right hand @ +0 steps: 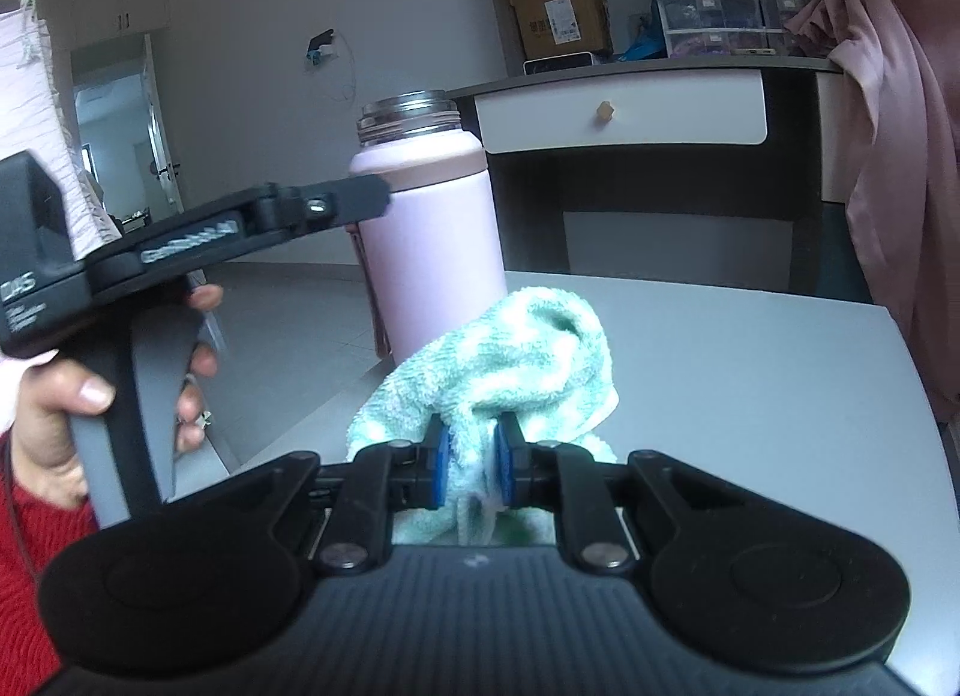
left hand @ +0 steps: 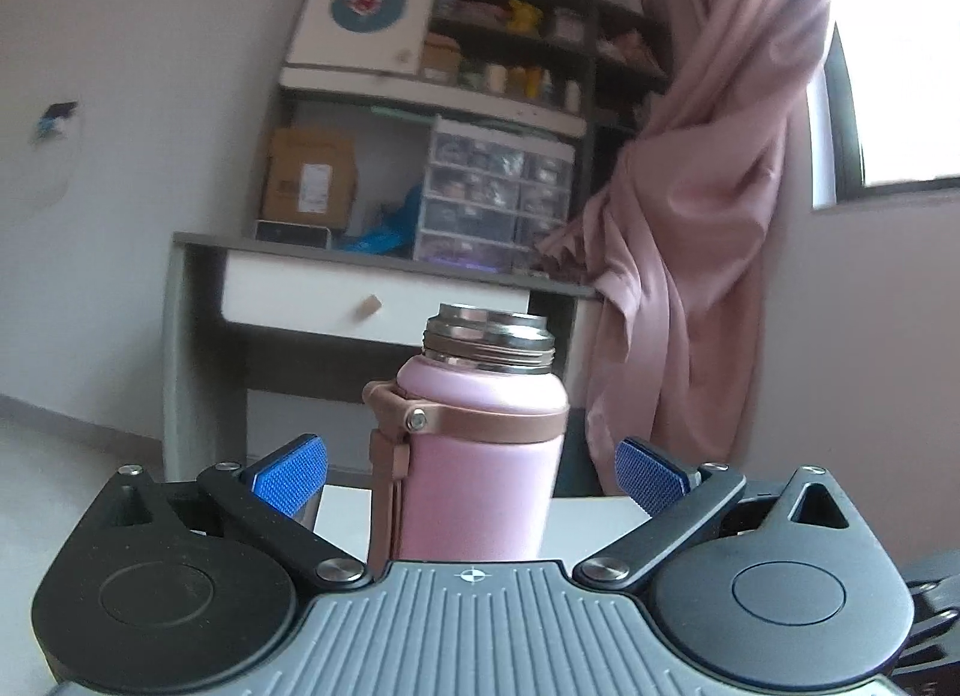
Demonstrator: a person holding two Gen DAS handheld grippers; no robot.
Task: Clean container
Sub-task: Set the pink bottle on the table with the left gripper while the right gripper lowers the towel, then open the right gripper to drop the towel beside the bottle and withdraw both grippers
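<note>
A pink insulated bottle with a steel threaded neck, no lid and a brown carry strap stands upright on the white table. It stands between the blue pads of my left gripper, which is open wide, and neither pad touches it. In the right wrist view the bottle stands near the table's left edge, with a finger of the left gripper beside it and a hand on that gripper's handle. My right gripper is shut on a bunched mint-green towel just above the table.
Behind the table stands a grey desk with a white drawer, a cardboard box and a clear plastic drawer unit. A pink curtain hangs at the right by the window. Tiled floor lies to the left.
</note>
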